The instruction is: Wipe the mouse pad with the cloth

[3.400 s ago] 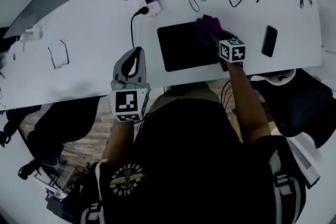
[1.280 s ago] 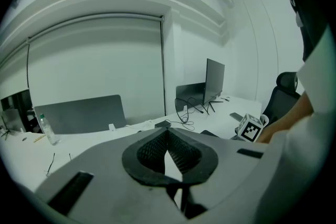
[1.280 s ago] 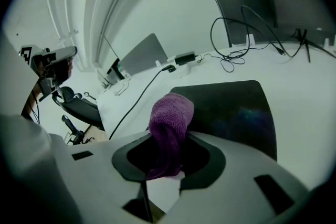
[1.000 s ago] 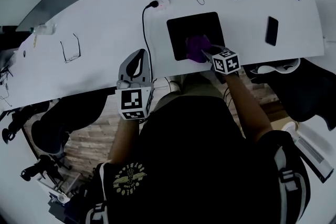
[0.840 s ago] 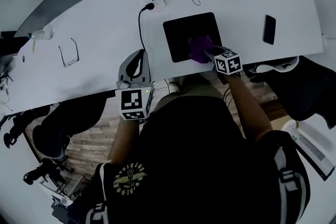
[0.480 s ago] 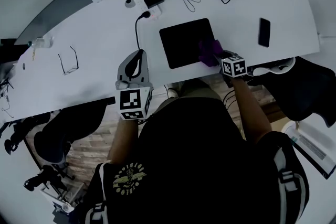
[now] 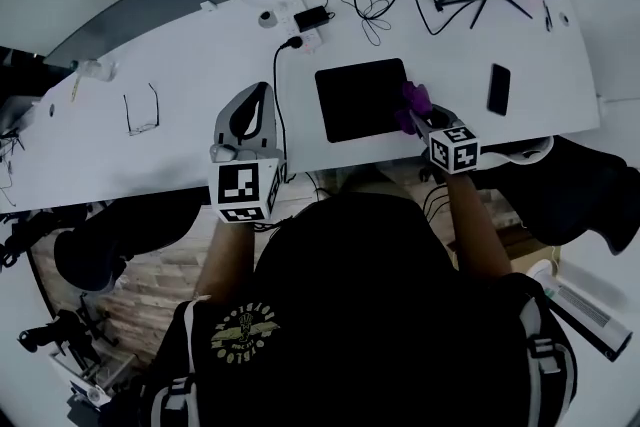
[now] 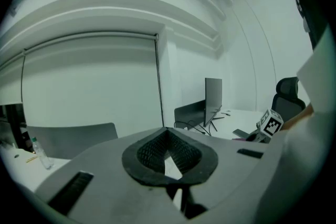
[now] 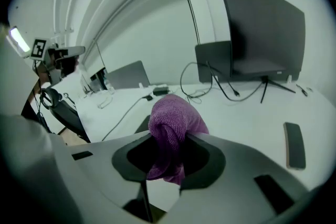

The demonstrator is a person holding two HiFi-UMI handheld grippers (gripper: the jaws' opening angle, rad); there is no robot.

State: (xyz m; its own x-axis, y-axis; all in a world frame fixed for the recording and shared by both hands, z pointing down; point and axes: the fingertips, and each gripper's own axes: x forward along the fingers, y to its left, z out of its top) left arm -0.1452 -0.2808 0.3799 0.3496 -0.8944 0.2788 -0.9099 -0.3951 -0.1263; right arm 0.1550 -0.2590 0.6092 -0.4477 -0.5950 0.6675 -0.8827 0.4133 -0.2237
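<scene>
The black mouse pad lies flat on the white desk, in front of me. A purple cloth sits bunched at the pad's right edge, and my right gripper is shut on it. In the right gripper view the cloth bulges up out of the jaws of the right gripper, and a dark corner of the pad shows to their left. My left gripper hovers left of the pad, over the desk's near edge. Its jaws are shut with nothing in them.
A black phone lies right of the pad. A power strip and tangled cables sit behind the pad, with one cable running down its left side. Glasses lie at the left. A monitor stands at the back right.
My right gripper has carried the cloth from the pad's near middle across to its right edge. The left gripper has stayed beside the pad, still shut.
</scene>
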